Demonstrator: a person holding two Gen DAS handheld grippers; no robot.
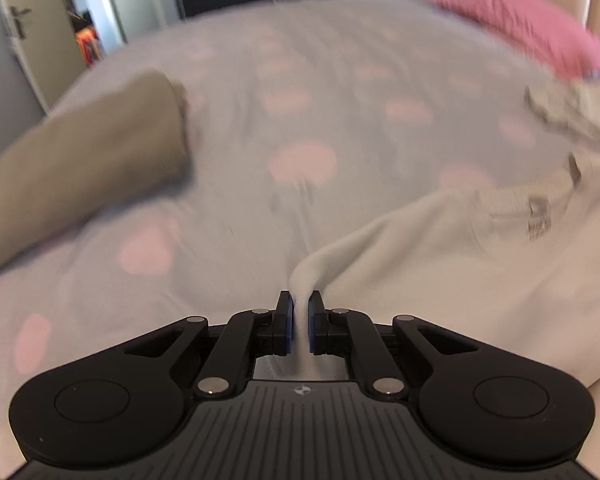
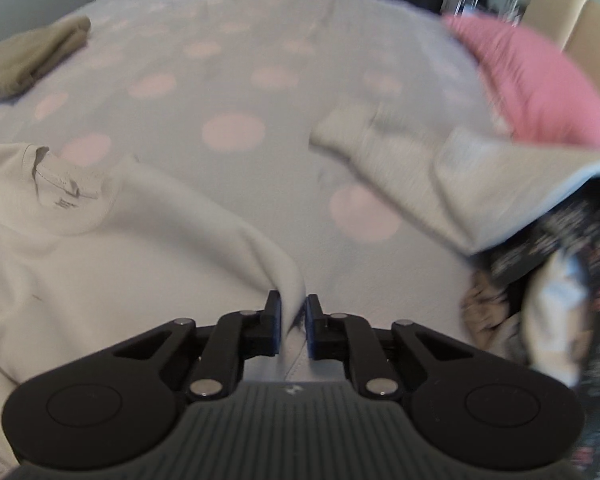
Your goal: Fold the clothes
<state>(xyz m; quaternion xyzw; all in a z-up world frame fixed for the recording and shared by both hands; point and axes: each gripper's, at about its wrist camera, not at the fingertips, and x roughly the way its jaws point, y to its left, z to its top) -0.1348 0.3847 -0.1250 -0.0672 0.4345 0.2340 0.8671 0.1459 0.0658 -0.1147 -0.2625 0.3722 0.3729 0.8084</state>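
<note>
I see left gripper (image 1: 300, 312) fingers clenched on the cream cotton sweatshirt (image 1: 440, 272); right gripper (image 2: 293, 316) fingers pinch its far shoulder fold.

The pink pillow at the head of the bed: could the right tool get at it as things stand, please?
Probably not yet: the right tool is shut on the cream sweatshirt, and a grey garment lies before the pink pillow.
</note>
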